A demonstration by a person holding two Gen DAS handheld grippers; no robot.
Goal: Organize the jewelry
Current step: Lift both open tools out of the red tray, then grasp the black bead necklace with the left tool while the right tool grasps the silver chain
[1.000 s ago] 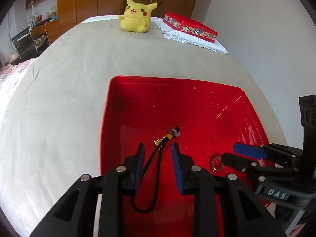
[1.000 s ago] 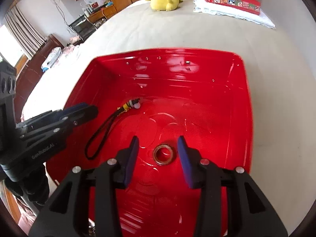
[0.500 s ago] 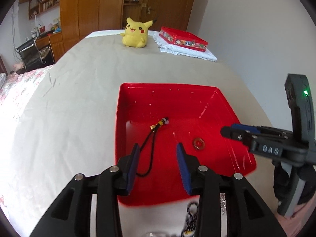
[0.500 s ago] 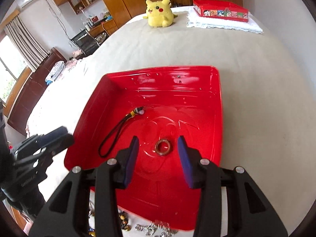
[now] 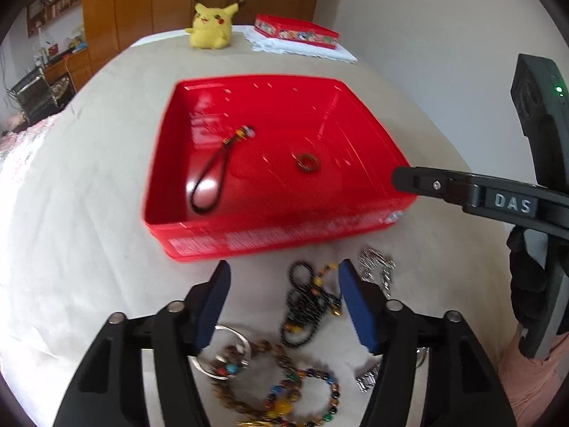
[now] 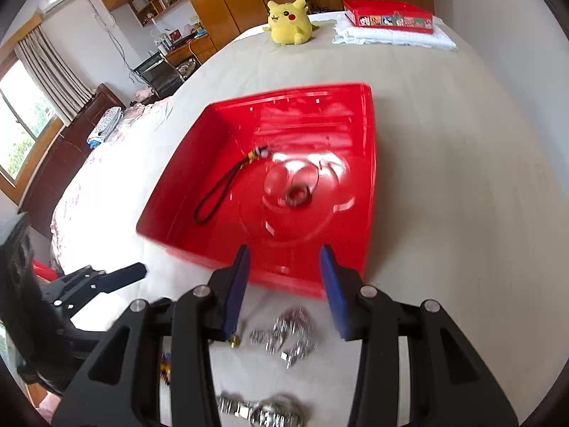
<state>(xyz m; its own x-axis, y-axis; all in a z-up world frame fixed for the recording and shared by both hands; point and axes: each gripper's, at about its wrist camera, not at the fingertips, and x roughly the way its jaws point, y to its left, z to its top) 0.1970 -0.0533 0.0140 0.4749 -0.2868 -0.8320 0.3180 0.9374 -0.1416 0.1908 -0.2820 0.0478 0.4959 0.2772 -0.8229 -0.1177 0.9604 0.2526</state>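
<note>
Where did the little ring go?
The ring lies on the floor of the red tray, right of the black cord loop in the left wrist view.

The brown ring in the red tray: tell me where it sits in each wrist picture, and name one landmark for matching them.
Left wrist view: the brown ring lies on the red tray floor, right of centre, right of the black cord loop.
Right wrist view: the ring lies mid-floor, blurred, again right of the cord loop.
Shared landmark: the yellow plush toy beyond the tray.
</note>
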